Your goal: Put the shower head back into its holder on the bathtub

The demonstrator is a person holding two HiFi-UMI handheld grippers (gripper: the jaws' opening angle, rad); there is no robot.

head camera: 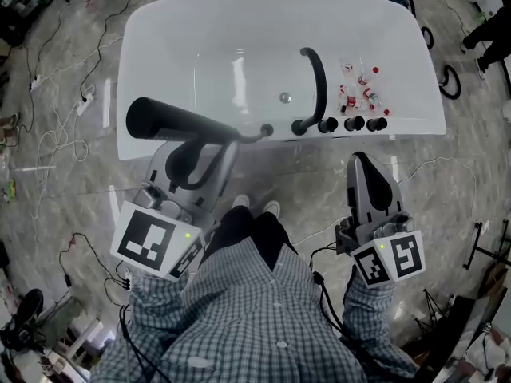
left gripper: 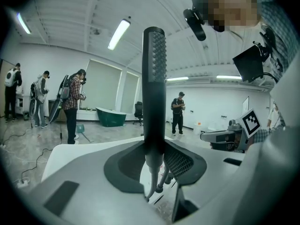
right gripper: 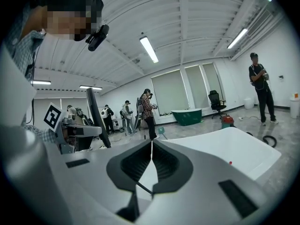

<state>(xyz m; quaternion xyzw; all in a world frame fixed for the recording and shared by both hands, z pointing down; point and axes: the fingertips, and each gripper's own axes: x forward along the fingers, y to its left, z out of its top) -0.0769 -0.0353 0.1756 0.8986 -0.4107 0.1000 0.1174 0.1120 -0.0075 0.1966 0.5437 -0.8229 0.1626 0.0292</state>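
White bathtub (head camera: pixel 200 22), one, fills the top of the head view on a grey marble-look floor (head camera: pixel 72 206). Loose cables (head camera: pixel 56 138) lie on the floor off its left end.

Left side: one black stick-type shower head (head camera: pixel 172 122), out of its holder, lying roughly level over the tub's near rim with the head end pointing left. Left gripper (head camera: pixel 200 146) is clamped on its handle. A thin hose (head camera: pixel 249 135) runs from the handle end to a small black fitting (head camera: pixel 267 130) on the rim. In the left gripper view the shower head (left gripper: pixel 154 78) stands upright between the jaws of the left gripper (left gripper: pixel 154 158), nozzle face turned right, both jaws tight on the shaft.

Centre: one small round chrome fitting (head camera: pixel 284 97) on the inner tub wall. One black arched spout (head camera: pixel 317 82) rises from the near rim. Three black knobs (head camera: pixel 354 123) sit in a row just right of the spout base.

Right of the spout: a cluster of small red-and-white bottles (head camera: pixel 359 86) on the rim, count unclear.

Right gripper (head camera: pixel 361 162) hangs over the floor, near the knobs but clear of the tub. Its own view shows the jaws of the right gripper (right gripper: pixel 151 149) pressed together, nothing between them.

Background of the left gripper view: at least four people (left gripper: pixel 72 107) and one green tub (left gripper: pixel 111 116).
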